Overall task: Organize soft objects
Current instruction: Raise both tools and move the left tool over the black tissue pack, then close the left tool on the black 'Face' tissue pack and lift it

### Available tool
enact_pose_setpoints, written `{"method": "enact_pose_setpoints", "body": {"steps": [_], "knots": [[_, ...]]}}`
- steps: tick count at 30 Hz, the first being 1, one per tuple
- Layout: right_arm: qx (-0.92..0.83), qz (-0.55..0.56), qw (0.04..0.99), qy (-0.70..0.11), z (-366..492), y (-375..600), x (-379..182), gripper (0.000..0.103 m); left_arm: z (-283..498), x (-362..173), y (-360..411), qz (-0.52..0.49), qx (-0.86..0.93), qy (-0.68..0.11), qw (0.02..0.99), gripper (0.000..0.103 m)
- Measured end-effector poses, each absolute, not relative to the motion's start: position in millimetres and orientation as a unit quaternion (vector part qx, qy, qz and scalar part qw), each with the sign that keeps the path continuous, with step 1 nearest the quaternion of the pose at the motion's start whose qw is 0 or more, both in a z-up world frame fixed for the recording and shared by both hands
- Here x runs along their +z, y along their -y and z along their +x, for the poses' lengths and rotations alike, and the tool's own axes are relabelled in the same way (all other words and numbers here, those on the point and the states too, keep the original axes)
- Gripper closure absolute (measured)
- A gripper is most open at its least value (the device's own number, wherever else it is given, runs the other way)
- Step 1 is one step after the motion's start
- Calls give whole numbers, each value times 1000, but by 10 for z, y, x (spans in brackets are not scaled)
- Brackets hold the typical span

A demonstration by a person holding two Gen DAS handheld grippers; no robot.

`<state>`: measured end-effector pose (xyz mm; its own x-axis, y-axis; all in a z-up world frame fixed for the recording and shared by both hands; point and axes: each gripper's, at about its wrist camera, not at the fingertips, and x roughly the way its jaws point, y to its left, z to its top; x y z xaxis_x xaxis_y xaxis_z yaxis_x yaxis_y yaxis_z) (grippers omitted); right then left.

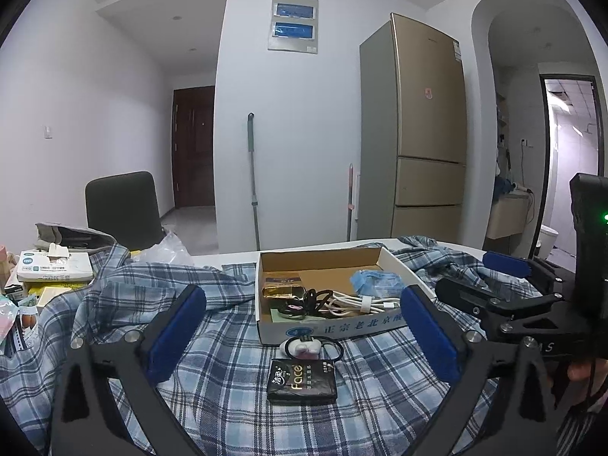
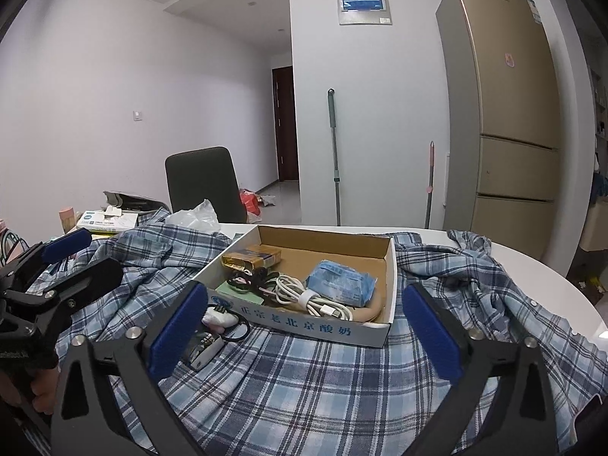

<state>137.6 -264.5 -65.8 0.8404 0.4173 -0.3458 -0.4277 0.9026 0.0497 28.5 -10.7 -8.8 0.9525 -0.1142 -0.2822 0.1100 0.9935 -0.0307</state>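
A blue plaid shirt (image 1: 235, 372) (image 2: 323, 380) lies spread and rumpled over the table. On it sits an open cardboard box (image 1: 319, 256) (image 2: 326, 237) holding a white cable (image 1: 353, 302) (image 2: 300, 292), a blue packet (image 1: 374, 281) (image 2: 342, 277) and other small items. In front of the box lie a black tissue pack (image 1: 302, 380) (image 2: 203, 349) and a hair tie with a white charm (image 1: 304, 345) (image 2: 222, 319). My left gripper (image 1: 302, 300) hovers open over the shirt, facing the box, nothing between its pads. My right gripper (image 2: 304, 290) stands open beside it, also empty.
A white tissue box (image 1: 53, 266) and cluttered packets crowd the table's left end. A plastic bag (image 1: 167, 250) and a dark chair (image 1: 121, 209) stand behind the shirt. The white table edge (image 2: 532, 262) curves at the right. A fridge (image 1: 425, 133) and mop (image 1: 252, 178) stand beyond.
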Motion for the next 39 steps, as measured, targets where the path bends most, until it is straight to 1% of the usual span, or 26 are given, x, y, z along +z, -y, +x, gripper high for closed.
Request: {"method": "enact_pose_setpoints", "body": {"steps": [6,11,12,19,23,29,35,37,38,39], "knots": [[218,-13,960,-177,1375,2649,-653,1,311,-99,84,-11,-52,-153,987,0],[212,-14,961,-178,1384,2660,-650,1,394,-126,52,-15,-31,-178,983,0],[209,-18,961,-179,1388,2651,-653,1,433,-138,35,-18,-32,-189,981,0],[196,-8,955,-223,1549,2681,-732,1,876,-362,-19,-14,-42,-326,944,1],[188,7,953,-238,1605,2749,-765,1,1029,-537,55,1,-66,-378,924,1],[193,-1,951,-241,1598,2722,-774,1,1173,-756,96,-2,-88,-432,898,1],[192,-1,952,-240,1585,2728,-765,1,1251,-910,41,-22,-92,-462,882,9],[192,-1,951,-241,1589,2723,-763,1,1256,-922,65,-18,-98,-464,880,14],[191,0,952,-238,1585,2725,-759,1,1253,-929,83,-14,-101,-465,879,20],[192,1,953,-236,1579,2727,-756,1,1255,-933,100,-12,-102,-466,879,23]]}}
